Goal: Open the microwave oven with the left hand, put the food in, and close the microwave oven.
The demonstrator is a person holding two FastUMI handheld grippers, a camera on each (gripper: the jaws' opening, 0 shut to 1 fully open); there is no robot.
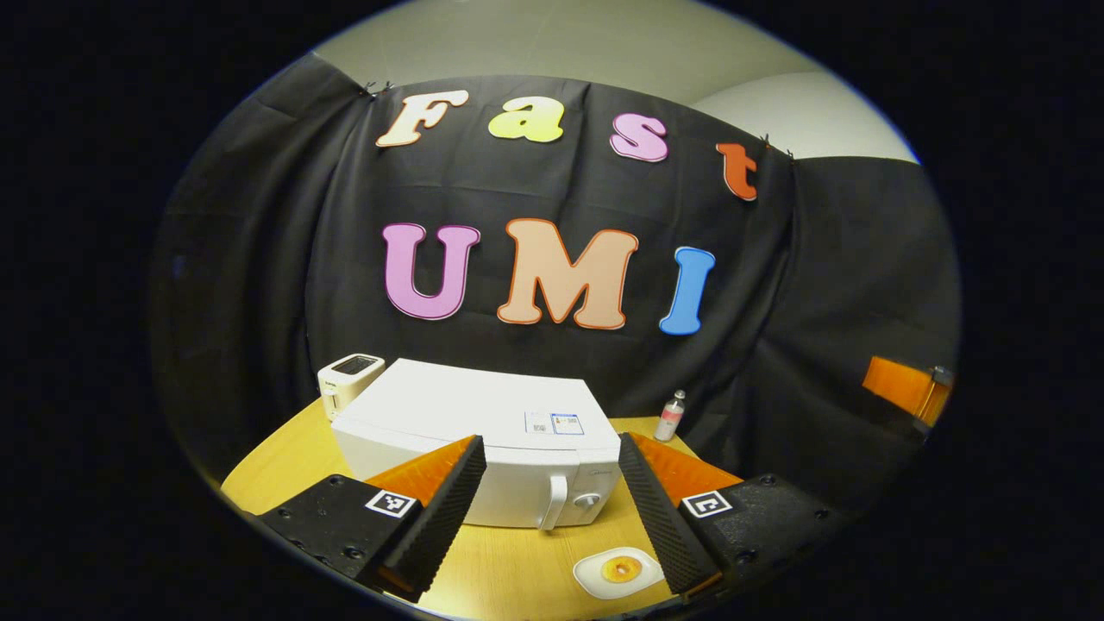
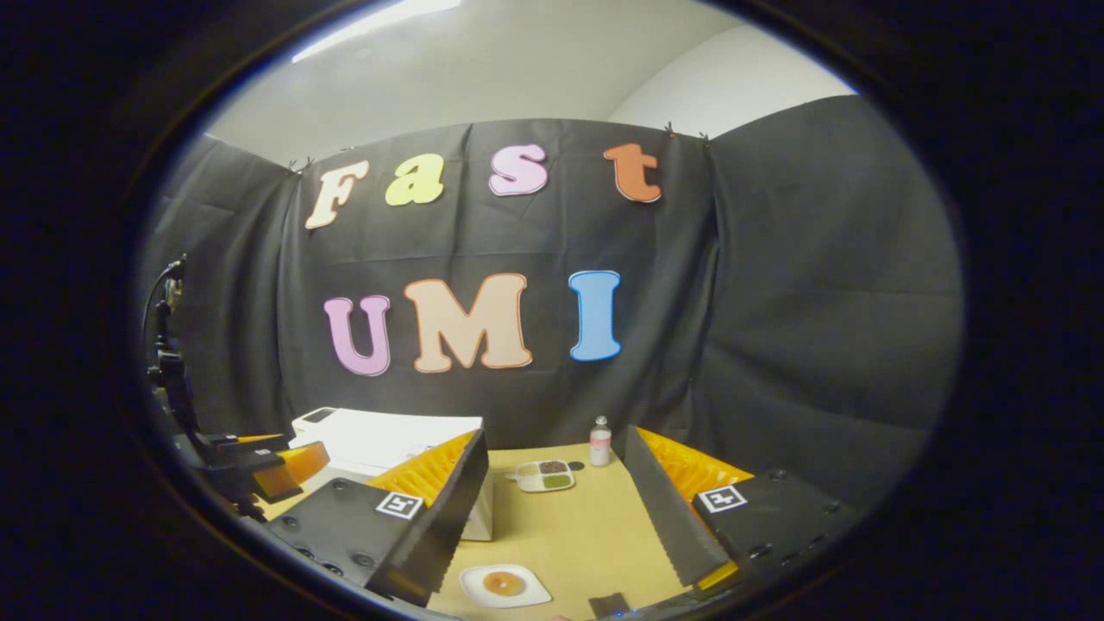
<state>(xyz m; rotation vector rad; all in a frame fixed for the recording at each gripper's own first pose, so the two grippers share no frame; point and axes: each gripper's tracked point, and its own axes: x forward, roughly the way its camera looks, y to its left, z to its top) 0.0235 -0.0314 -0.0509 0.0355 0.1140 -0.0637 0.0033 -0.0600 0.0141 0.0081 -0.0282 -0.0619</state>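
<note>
Leftmost in the left gripper view, a white toaster (image 1: 349, 379) stands at the back of the round wooden desk (image 1: 517, 565), just behind the left rear corner of the white microwave oven (image 1: 483, 440). That oven sits in the middle of the desk with its door shut; its upright handle (image 1: 554, 502) and a round knob (image 1: 587, 499) show on the right part of the front face. The left tool (image 1: 552, 517) hangs above the desk in front of the oven with its two fingers spread wide and nothing between them, the handle showing in the gap. Below the gap and a little right, the food, a small white plate with a doughnut-like ring (image 1: 617, 573), lies on the desk near the right finger. Farther right, a small bottle (image 1: 670, 416) stands at the desk's back edge, beside the oven's right rear corner.

From the right gripper view, the other tool shows at the far left edge, held off the desk beside the oven (image 2: 379, 440). The right tool (image 2: 556, 517) is likewise wide open and holds nothing. The plate of food (image 2: 504, 586) lies on the desk between its fingers, close to the bottom. Behind it, a divided tray with dark and green fillings (image 2: 545, 475) rests near the back, with the bottle (image 2: 599, 442) just right of it.
</note>
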